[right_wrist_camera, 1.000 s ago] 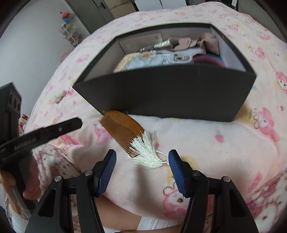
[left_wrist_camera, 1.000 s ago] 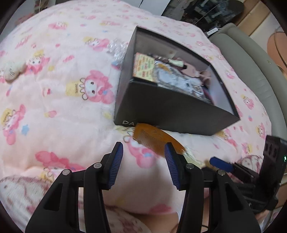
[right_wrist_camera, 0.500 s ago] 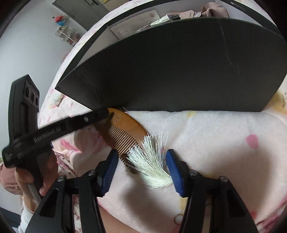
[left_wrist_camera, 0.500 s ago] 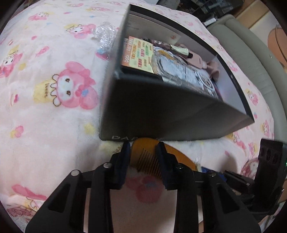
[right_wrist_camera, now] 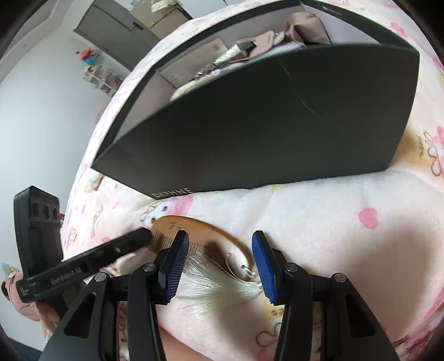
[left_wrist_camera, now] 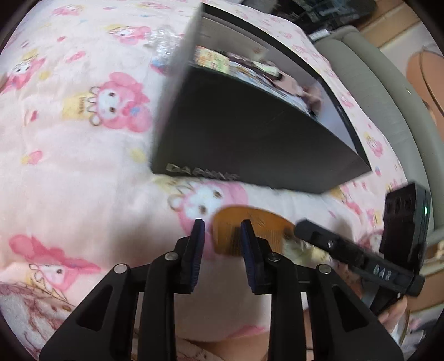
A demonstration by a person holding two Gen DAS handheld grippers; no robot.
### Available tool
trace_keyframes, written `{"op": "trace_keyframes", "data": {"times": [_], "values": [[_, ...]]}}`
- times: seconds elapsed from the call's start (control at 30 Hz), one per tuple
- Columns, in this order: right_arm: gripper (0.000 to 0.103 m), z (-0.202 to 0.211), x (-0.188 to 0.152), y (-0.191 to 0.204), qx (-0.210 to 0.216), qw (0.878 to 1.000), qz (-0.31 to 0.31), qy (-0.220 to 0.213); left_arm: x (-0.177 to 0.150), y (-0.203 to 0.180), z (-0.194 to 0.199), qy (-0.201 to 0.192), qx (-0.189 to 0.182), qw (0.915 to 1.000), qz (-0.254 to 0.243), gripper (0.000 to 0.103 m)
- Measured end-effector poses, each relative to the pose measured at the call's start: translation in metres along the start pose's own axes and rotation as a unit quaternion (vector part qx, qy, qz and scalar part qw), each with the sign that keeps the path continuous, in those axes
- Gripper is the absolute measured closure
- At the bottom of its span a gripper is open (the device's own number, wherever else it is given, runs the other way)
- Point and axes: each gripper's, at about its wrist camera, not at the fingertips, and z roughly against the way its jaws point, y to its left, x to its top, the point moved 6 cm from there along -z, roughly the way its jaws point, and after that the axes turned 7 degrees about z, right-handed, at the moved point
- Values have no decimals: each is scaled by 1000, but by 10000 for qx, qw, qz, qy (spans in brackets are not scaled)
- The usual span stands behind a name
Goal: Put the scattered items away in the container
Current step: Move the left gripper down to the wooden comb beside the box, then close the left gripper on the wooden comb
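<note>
Right wrist view is showing the right hand-held gripper [right_wrist_camera: 219, 262] hovering low over the bed's blanket [right_wrist_camera: 319, 222], its blue pads standing fairly wide apart with nothing clamped between them. Lying right in that gap is the pale tassel [right_wrist_camera: 216, 286] tied to the amber wooden comb [right_wrist_camera: 194, 236]; the tassel end is sitting nearest this gripper, and the comb's long axis is running away to the left and slightly forward, toward the other tool.

Left wrist view, blurred by motion, is showing the left hand-held gripper [left_wrist_camera: 223, 250] with its pads narrowly spread and empty; the comb [left_wrist_camera: 249, 222] is lying just ahead and to the right of them, its rounded end peeking from behind the right pad. Whether that pad is touching the comb, I cannot tell. Both tools are crowding the same item, the right one over the tassel end and the left one at the toothed end, so the right looks better placed to close on it.

Just beyond the comb, the black cardboard box [right_wrist_camera: 263, 133] is standing on the blanket, its near wall well taller than the comb. Inside it, printed packets [left_wrist_camera: 213, 59], a silvery wrapper [right_wrist_camera: 230, 52] and pinkish-beige cloth [right_wrist_camera: 302, 26] are already piling up, so the comb will probably need lifting clear over that wall. A crinkled clear wrapper [left_wrist_camera: 161, 39] is lying on the blanket beside the box's far left corner.
</note>
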Motion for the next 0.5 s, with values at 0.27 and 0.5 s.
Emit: {"op": "trace_keyframes", "data": {"times": [0.27, 0.5], "values": [[59, -9, 4, -7, -49, 9999, -93, 54, 4, 2, -19, 100, 48, 9999, 66, 72], [60, 0, 4, -4, 34, 10000, 21, -82, -11, -8, -12, 252, -323, 9991, -74, 72]]}}
